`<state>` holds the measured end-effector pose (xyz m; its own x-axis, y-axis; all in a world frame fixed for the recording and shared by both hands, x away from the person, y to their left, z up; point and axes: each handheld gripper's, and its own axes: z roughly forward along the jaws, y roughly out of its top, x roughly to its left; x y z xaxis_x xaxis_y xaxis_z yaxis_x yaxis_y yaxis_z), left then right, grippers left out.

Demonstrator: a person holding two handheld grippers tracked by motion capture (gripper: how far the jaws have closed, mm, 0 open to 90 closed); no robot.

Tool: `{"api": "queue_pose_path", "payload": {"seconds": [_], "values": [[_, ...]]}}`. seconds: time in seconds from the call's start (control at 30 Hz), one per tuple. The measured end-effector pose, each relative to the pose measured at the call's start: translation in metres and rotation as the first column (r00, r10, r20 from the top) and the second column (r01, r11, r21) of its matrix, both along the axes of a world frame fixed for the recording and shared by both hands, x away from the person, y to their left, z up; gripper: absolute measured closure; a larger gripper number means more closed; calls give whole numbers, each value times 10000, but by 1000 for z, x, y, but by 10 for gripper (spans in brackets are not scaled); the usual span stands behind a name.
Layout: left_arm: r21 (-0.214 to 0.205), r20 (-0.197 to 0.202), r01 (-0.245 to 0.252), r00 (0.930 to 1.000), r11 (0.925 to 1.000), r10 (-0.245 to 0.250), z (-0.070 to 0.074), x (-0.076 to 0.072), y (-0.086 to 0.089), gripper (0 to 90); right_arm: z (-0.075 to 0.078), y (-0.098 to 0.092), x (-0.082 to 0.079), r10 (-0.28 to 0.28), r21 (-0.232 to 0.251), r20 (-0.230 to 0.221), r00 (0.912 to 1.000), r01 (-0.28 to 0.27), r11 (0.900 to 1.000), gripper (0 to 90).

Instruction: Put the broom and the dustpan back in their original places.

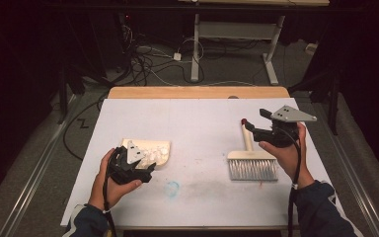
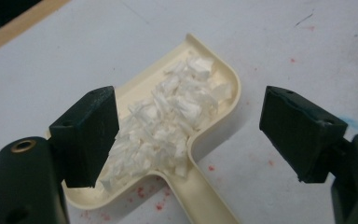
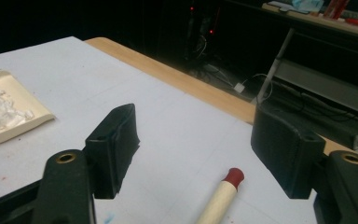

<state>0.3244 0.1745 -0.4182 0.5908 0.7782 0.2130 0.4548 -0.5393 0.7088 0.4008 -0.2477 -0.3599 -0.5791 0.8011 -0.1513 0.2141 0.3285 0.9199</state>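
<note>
In the left gripper view, the left gripper (image 2: 186,135) holds its two black jaws wide apart above a cream dustpan (image 2: 226,81) lying on the white table (image 2: 65,65). White paper scraps (image 2: 168,121) are heaped in the pan. Its handle (image 2: 200,196) runs toward the bottom edge between the jaws, touched by neither. Small red specks (image 2: 158,206) dot the surface near the handle.
</note>
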Motion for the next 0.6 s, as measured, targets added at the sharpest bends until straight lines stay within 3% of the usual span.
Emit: {"api": "queue_pose_path", "payload": {"seconds": [0.1, 0.2, 0.3, 0.6], "values": [[-106, 634, 140, 9979, 9998, -133, 2, -2, -1, 189, 1, 1, -5, 65, -94, 185, 9998, -63, 9999, 314], [78, 1213, 211, 9924, 9997, -219, 2, -7, -6, 189, 3, 4, -11, 184, -119, 203, 9996, -181, 9998, 287], [-130, 1463, 288, 9889, 9995, -266, 3, -11, -9, 189, 6, 8, -20, 357, -166, 420, 9985, -351, 9992, 278], [-250, 2210, 629, 9737, 9977, -558, 9, -22, -13, 188, 8, 20, -40, 883, -282, 750, 9933, -864, 9959, 254]]}}
